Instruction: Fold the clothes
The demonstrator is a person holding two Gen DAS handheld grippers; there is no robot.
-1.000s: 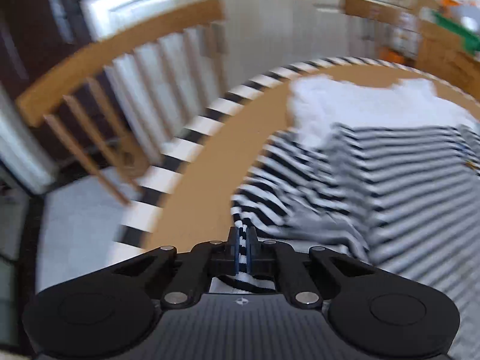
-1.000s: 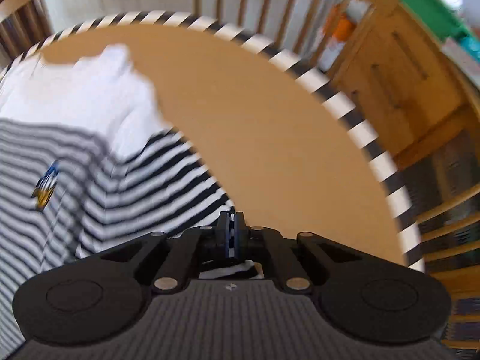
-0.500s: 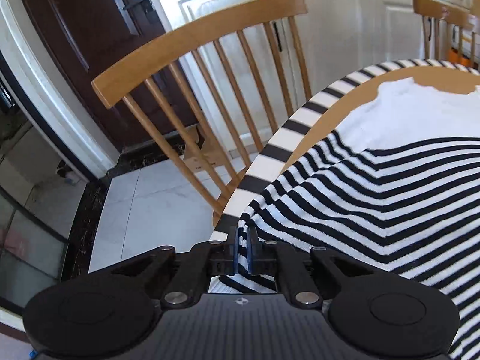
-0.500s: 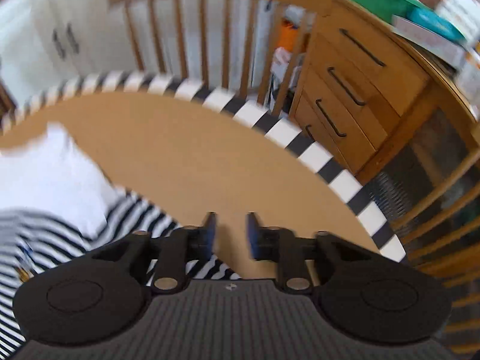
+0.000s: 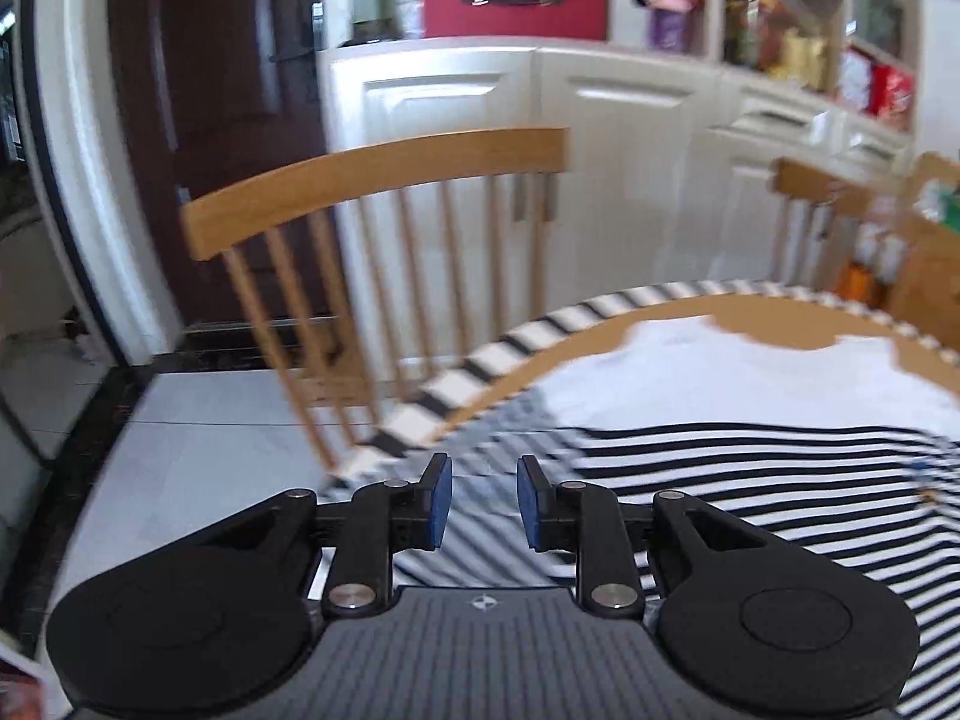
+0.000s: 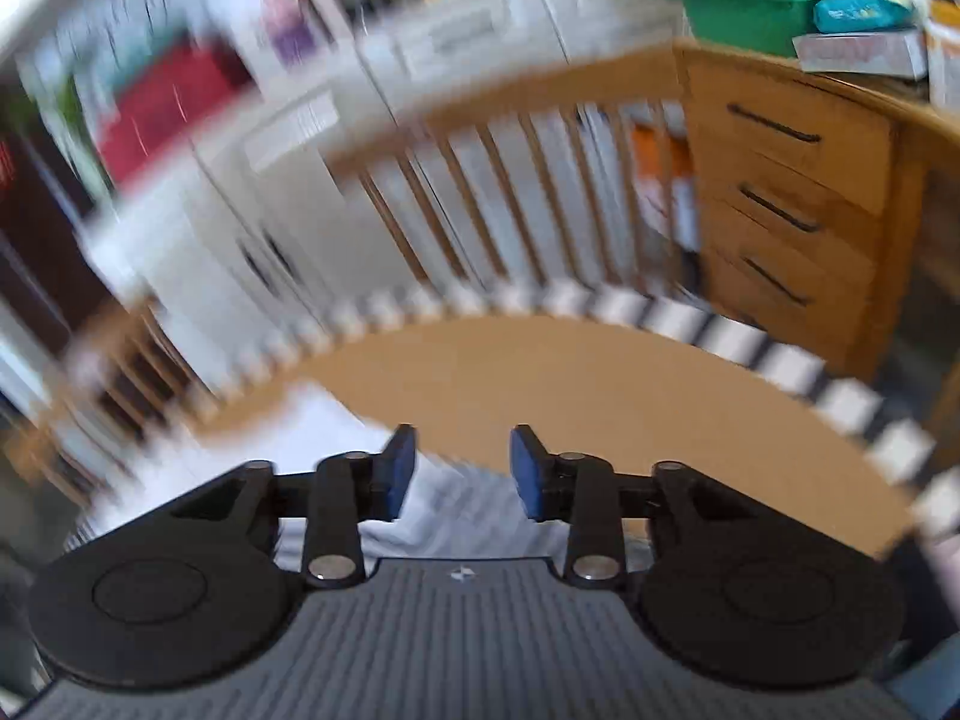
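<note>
A black-and-white striped shirt (image 5: 750, 480) with a white upper part lies spread on the round wooden table (image 5: 750, 315) with a striped rim. My left gripper (image 5: 483, 507) is open and empty, just above the shirt's striped left edge. My right gripper (image 6: 462, 471) is open and empty, above the shirt's white part (image 6: 456, 510) near the bare table top (image 6: 600, 396). The right wrist view is blurred.
A wooden spindle chair (image 5: 384, 192) stands at the table's left side, another chair (image 6: 510, 120) at the far side. A wooden chest of drawers (image 6: 792, 192) stands at the right. White cabinets (image 5: 600, 132) line the back wall.
Both grippers have opened and let go of the striped shirt, the right one first. Both have lifted and tilted up, so more of the room shows. The shirt now lies on the table.
</note>
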